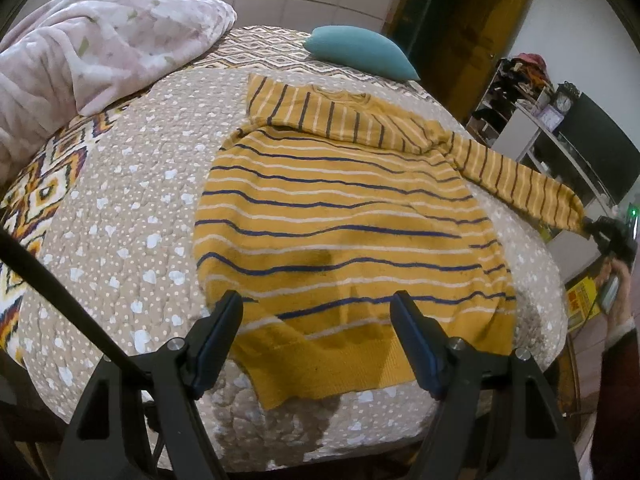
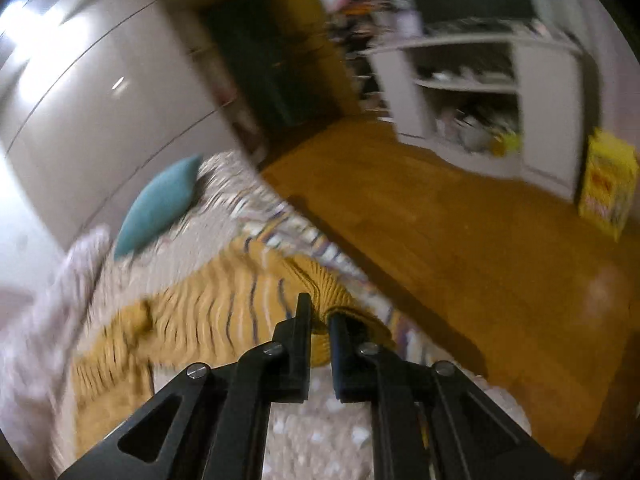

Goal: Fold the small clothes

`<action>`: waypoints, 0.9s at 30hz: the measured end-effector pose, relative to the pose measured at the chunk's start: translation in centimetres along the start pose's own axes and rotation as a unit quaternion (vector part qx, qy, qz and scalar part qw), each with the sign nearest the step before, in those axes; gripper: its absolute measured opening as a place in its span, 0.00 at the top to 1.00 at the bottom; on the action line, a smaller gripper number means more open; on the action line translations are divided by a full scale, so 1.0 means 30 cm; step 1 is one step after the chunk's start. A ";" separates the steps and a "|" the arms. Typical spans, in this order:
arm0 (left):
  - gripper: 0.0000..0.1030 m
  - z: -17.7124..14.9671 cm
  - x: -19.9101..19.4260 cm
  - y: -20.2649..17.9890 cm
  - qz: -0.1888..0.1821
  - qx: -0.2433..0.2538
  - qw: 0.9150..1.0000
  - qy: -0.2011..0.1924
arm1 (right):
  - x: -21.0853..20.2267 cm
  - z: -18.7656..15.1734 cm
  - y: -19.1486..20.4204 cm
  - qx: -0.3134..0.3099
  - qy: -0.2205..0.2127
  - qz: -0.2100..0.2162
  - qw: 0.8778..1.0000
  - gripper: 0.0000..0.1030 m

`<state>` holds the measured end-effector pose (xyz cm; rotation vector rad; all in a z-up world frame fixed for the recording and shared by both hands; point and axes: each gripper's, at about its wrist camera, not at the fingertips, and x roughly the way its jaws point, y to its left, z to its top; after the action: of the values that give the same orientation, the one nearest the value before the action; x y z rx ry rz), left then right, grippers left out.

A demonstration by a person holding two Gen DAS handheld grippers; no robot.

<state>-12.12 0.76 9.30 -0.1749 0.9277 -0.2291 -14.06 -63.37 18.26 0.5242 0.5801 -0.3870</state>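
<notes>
A mustard-yellow striped sweater (image 1: 344, 216) lies flat on the bed, hem toward me. One sleeve is folded across its chest near the collar. The other sleeve (image 1: 520, 184) stretches off to the right, lifted above the bed edge. My right gripper (image 2: 319, 314) is shut on that sleeve's cuff (image 2: 352, 320); in the left wrist view the right gripper (image 1: 600, 232) shows at the far right with a hand behind it. The right wrist view is blurred. My left gripper (image 1: 318, 306) hovers open over the sweater's hem with nothing between its fingers.
The bed has a beige quilt (image 1: 132, 208) with white hearts. A pink blanket (image 1: 88, 44) is heaped at the far left, a teal cushion (image 1: 360, 50) at the far edge. Right of the bed lie wooden floor (image 2: 460, 248), white shelves (image 2: 480, 80) and a yellow box (image 2: 608, 184).
</notes>
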 end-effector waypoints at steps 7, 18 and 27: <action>0.27 0.001 -0.005 0.054 -0.008 -0.021 1.000 -0.007 | 0.061 0.053 0.236 0.003 0.056 0.075 0.996 0.92; 0.27 -0.023 -0.081 0.222 0.010 -0.049 0.998 -0.049 | 0.205 -0.220 1.150 -0.129 0.166 0.244 0.947 0.92; 0.27 -0.055 -0.118 0.419 0.019 -0.099 0.993 -0.068 | 0.449 -0.619 1.724 -0.208 0.264 0.274 0.901 0.92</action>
<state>-14.00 13.71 7.97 -0.3504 0.8176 -0.0881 13.59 -14.08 15.22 0.3508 0.9748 0.4322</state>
